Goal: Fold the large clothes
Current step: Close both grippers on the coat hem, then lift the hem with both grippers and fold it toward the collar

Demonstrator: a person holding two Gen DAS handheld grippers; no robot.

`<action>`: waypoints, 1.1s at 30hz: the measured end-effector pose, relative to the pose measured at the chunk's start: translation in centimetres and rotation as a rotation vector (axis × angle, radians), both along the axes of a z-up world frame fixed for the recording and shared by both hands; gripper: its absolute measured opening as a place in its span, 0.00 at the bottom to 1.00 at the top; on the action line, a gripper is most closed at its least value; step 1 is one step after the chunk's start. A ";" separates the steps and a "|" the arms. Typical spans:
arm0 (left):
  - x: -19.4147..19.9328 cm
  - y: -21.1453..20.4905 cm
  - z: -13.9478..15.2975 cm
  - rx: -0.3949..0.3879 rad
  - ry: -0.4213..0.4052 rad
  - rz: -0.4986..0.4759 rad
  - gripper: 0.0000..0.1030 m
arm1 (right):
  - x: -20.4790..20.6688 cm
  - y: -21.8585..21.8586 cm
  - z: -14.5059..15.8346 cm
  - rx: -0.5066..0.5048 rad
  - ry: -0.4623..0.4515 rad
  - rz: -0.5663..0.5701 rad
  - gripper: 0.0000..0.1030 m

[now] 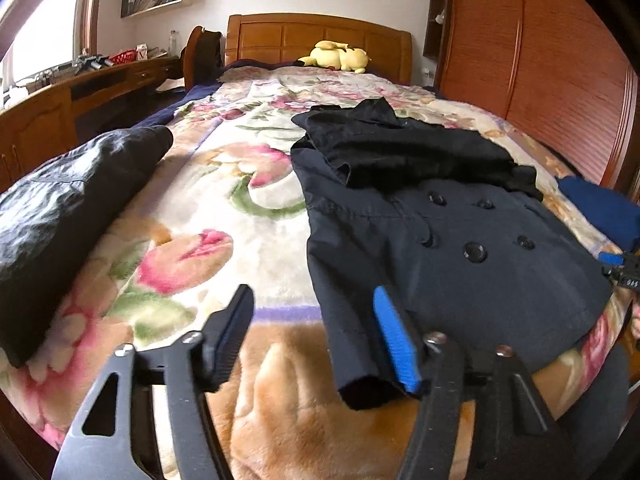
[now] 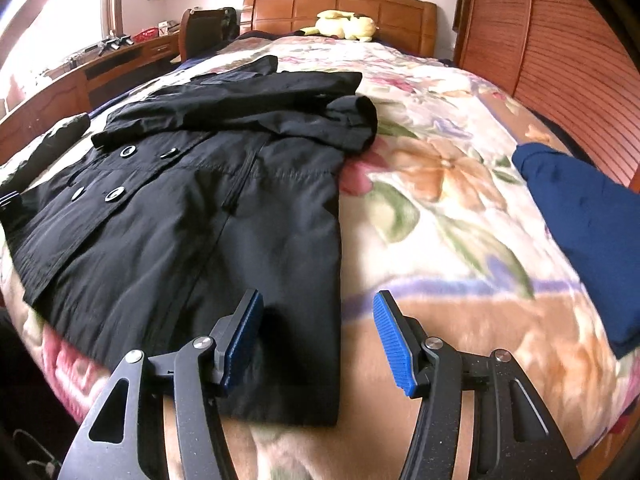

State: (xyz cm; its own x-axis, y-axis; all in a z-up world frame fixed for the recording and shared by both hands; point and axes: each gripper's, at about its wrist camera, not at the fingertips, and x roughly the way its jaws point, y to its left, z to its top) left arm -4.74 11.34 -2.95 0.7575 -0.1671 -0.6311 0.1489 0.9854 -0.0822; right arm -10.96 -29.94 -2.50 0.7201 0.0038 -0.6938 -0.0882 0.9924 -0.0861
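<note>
With the dark coat (image 1: 460, 240) as the landmark: it lies flat, front side up, on the floral blanket (image 1: 224, 216) of the bed, its hem toward the near edge and its collar end toward the wooden headboard (image 1: 320, 38). Four dark buttons (image 1: 475, 251) show in two rows on its chest, and its upper part is folded down over itself in a thick black layer.

Far to the left of the coat, in the left wrist view, a wooden desk (image 1: 60, 96) runs along the wall under the window. Nearer, still left of the coat and well apart from it, a shiny black garment (image 1: 60, 216) lies on the blanket.

The left gripper (image 1: 316, 340) is spread wide and grips nothing. Its left finger hangs over bare blanket, and its blue-padded right finger stands over the coat's near left sleeve cuff; whether the pad touches the cloth cannot be told.

Beyond the coat, by the headboard, rests a yellow plush toy (image 1: 340, 56).

In the right wrist view the right gripper (image 2: 318, 336) is likewise wide apart and empty. Its left finger is over the coat's (image 2: 192, 232) near right corner, its right finger over blanket (image 2: 440, 184) just beside the coat's right edge.

Right of the coat, apart from it, a folded blue garment (image 2: 592, 236) lies on the blanket, with a slatted wooden wardrobe (image 2: 560, 40) behind it.
</note>
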 end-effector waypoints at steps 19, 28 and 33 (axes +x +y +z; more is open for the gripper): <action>-0.6 -1.2 -1.0 0.019 0.025 -0.045 0.15 | -0.5 -0.5 -0.8 0.119 0.050 0.099 0.18; -3.2 -2.4 2.4 0.023 -0.099 -0.053 0.05 | -2.2 0.1 1.0 0.144 -0.084 0.113 0.07; -5.1 -2.2 5.7 0.014 -0.169 -0.056 0.05 | -4.7 -1.2 4.1 0.193 -0.204 0.080 0.07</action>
